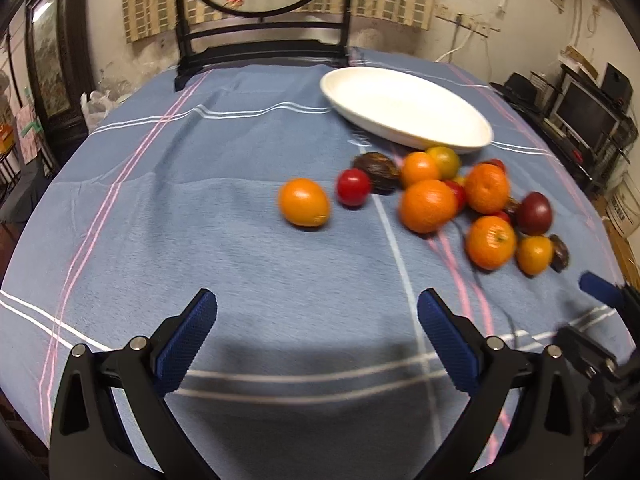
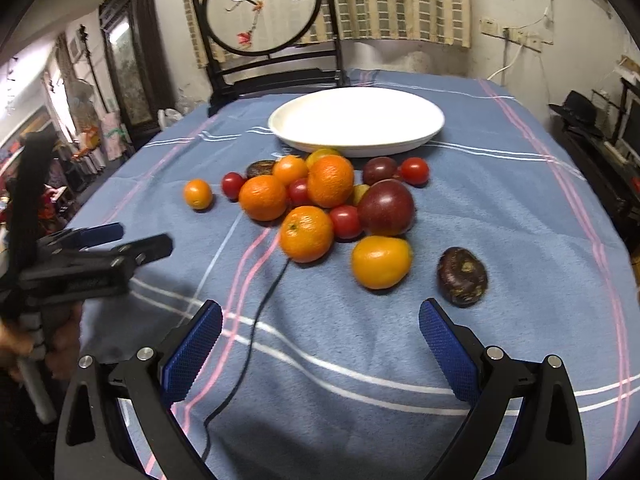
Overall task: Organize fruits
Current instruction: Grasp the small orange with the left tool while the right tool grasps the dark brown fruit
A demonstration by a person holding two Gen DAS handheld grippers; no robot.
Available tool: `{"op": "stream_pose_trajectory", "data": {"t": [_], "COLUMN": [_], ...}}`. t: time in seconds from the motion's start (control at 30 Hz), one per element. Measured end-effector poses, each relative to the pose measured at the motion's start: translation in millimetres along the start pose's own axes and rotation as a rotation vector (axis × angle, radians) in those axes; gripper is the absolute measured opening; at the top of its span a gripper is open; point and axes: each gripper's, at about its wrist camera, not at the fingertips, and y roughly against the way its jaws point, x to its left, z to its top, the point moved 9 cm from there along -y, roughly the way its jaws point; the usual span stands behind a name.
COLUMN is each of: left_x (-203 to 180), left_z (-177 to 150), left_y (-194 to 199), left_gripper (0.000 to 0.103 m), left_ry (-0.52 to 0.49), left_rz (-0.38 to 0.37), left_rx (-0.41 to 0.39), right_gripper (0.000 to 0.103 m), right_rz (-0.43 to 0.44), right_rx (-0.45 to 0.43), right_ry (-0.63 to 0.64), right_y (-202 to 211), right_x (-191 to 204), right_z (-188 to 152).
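Observation:
A pile of fruit lies on the blue tablecloth: several mandarins (image 2: 306, 233), small red tomatoes (image 2: 345, 221), a dark red plum (image 2: 385, 208), a yellow-orange fruit (image 2: 380, 261) and a dark brown fruit (image 2: 462, 276). One small orange fruit (image 1: 304, 202) lies apart at the left of the pile, also in the right wrist view (image 2: 197, 194). A white oval plate (image 2: 356, 120) stands empty behind the pile, also in the left wrist view (image 1: 404, 106). My left gripper (image 1: 316, 308) is open and empty, short of the fruit. My right gripper (image 2: 320, 318) is open and empty, just short of the yellow-orange fruit.
A black cable (image 2: 256, 320) runs across the cloth from the pile toward me. A dark wooden chair (image 2: 264, 40) with a round painted back stands at the table's far side. Shelves with electronics (image 1: 588, 116) stand at the right.

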Motion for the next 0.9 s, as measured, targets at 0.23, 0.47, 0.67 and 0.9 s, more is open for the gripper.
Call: {"op": "stream_pose_trajectory", "data": {"t": [0.23, 0.47, 0.67, 0.9], "left_x": [-2.2, -2.2, -1.9, -13.3], "left_z": [25.7, 46.0, 57.3, 46.6], "left_y": [-31.0, -70.9, -74.9, -54.2], "left_gripper": [0.098, 0.060, 0.037, 0.037], "left_ry": [-0.098, -0.092, -0.085, -0.131], "left_rz": [0.049, 0.015, -0.018, -0.059], "left_rx": [0.000, 0.077, 0.041, 0.009], "right_gripper": [0.099, 0.099, 0.099, 0.099], "right_rz": [0.033, 0.046, -0.015, -0.134], "right_rx": [0.004, 0.026, 0.049, 0.081], "right_ry": [-0.006, -0.076, -0.094, -0.100], "right_y": [-5.3, -14.2, -20.4, -29.0], "right_x": [-5.4, -22.2, -36.9, -58.7], "right_z": [2.0, 5.0, 9.0, 13.9]}}
